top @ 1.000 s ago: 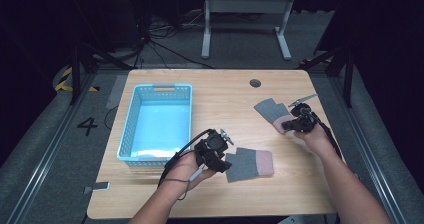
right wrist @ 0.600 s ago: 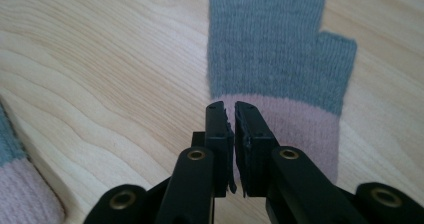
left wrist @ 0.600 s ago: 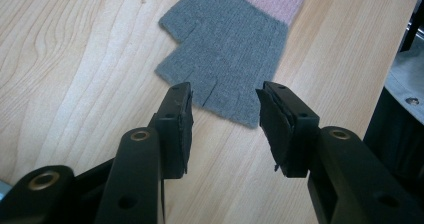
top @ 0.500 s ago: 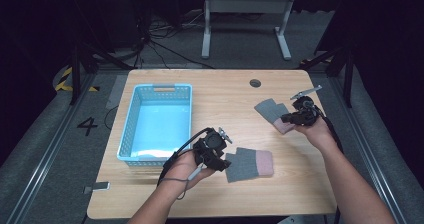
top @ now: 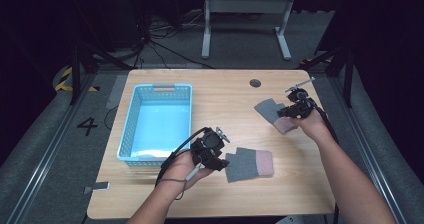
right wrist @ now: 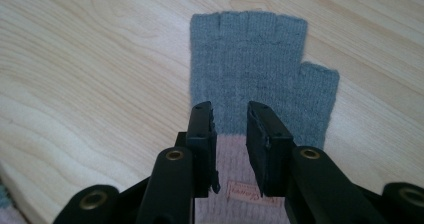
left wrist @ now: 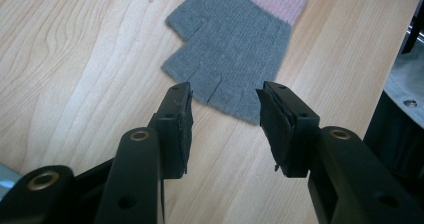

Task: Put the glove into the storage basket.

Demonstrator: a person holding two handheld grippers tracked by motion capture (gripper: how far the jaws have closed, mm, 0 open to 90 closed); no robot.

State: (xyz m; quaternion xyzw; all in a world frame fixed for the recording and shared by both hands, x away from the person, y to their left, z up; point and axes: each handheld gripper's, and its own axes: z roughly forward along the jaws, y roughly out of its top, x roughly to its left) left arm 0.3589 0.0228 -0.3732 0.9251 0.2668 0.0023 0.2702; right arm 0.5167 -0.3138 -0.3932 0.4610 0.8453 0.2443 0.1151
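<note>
Two grey fingerless gloves with pink cuffs lie flat on the wooden table [top: 220, 94]. My left gripper [top: 223, 160] hovers low at the finger end of the near glove [top: 248, 164]. In the left gripper view its jaws [left wrist: 224, 109] stand open just short of that glove's [left wrist: 235, 49] finger edge, apart from it. My right gripper [top: 286, 112] hangs over the cuff of the far glove [top: 270, 110]. Its jaws [right wrist: 231, 116] have just been opening and hold nothing. That glove [right wrist: 260, 69] lies spread below them, its fingers pointing away.
An empty blue plastic basket [top: 163, 87] stands at the table's left. A round cable hole [top: 255, 83] sits near the far edge. A small grey tab [top: 97, 187] lies at the front left corner. Bare wood lies between the two gloves.
My right gripper has lifted a little off the far glove's cuff and its jaws have parted. The glove stays flat on the table. The left gripper has not moved.
</note>
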